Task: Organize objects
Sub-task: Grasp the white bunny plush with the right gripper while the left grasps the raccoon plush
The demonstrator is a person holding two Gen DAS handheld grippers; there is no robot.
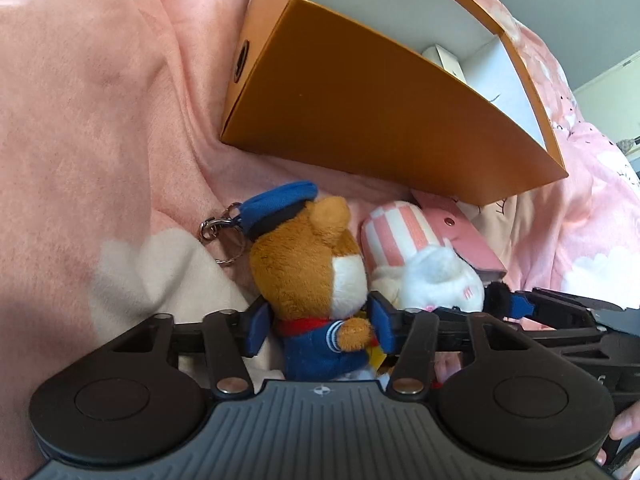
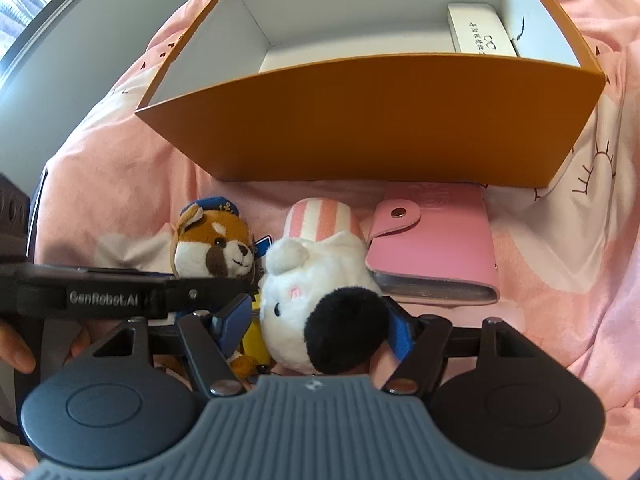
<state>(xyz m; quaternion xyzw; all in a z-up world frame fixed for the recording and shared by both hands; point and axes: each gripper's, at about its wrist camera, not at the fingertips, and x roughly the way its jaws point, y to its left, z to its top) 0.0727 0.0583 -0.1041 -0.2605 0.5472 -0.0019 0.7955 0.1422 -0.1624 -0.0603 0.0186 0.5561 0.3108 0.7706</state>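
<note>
Orange box [image 2: 360,128], open top, on pink blanket [image 1: 100,120]; white case [image 2: 480,34] inside.
Left hand-held gripper [image 1: 320,326]: pads pressed on sailor fox plush [image 1: 308,272].
Right hand-held gripper [image 2: 316,326]: jaws apart round white plush [image 2: 316,304], grip unclear.
Pink wallet [image 2: 436,240] beside box front.

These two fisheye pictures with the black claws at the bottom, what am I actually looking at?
A person holds a hand-held gripper in each hand, and each carries a camera looking along its fingers. The left hand-held gripper has its jaws on either side of a brown plush keychain in a sailor suit. The right hand-held gripper straddles a white plush with a black ear; a firm grip isn't clear for either. Both toys lie on a pink blanket, beside a pink snap wallet and an open orange box.
</note>
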